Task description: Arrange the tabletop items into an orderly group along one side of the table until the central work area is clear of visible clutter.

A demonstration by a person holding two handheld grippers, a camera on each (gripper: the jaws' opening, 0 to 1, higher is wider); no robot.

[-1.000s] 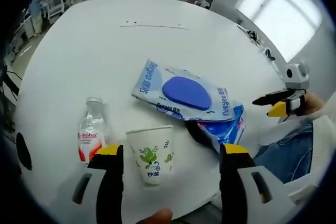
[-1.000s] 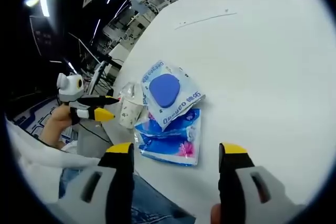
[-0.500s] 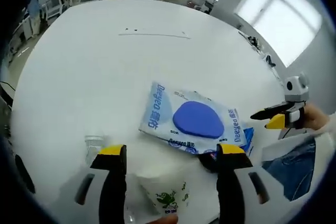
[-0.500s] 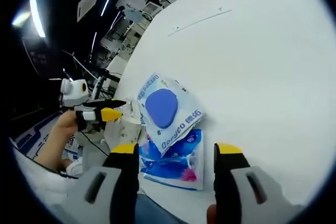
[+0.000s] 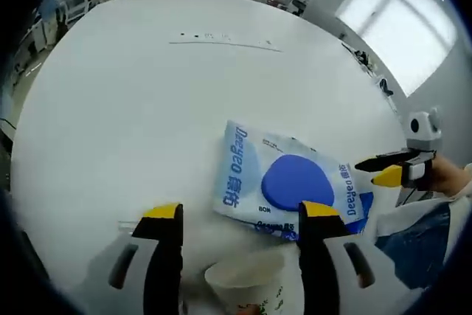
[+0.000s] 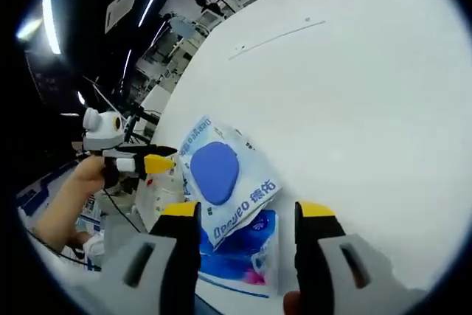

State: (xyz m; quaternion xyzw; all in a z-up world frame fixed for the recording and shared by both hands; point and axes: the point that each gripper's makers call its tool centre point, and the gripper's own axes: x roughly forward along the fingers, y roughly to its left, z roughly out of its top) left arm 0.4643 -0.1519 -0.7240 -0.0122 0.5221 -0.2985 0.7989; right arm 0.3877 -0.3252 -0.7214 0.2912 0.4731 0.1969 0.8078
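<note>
Broad white tabletop (image 5: 147,101), smooth and matte, bare across its middle with a thin seam line near the far side; clutter gathered at the near edge by the person. Largest of the items: a flat wet-wipe pack (image 5: 291,182), soft glossy film in pale blue and white with a rounded blue flap on top, lying partly over a second, darker blue pack (image 6: 247,256) with a pink print. Just beside these, a paper cup (image 5: 247,285), thin-walled, white with green print, upright with its open rim between the left gripper (image 5: 234,215) fingers, which stand apart and not yet touching it. Right gripper (image 6: 247,212) likewise spread, hovering above the two packs, holding nothing. For the step in hand, probably taking the cup: best to close gently low on the wall, since thin paper buckles and an empty cup tips easily; then slide or lift it to the edge beside the packs. Crinkly film likely slippery; pinch near an edge seam.
</note>
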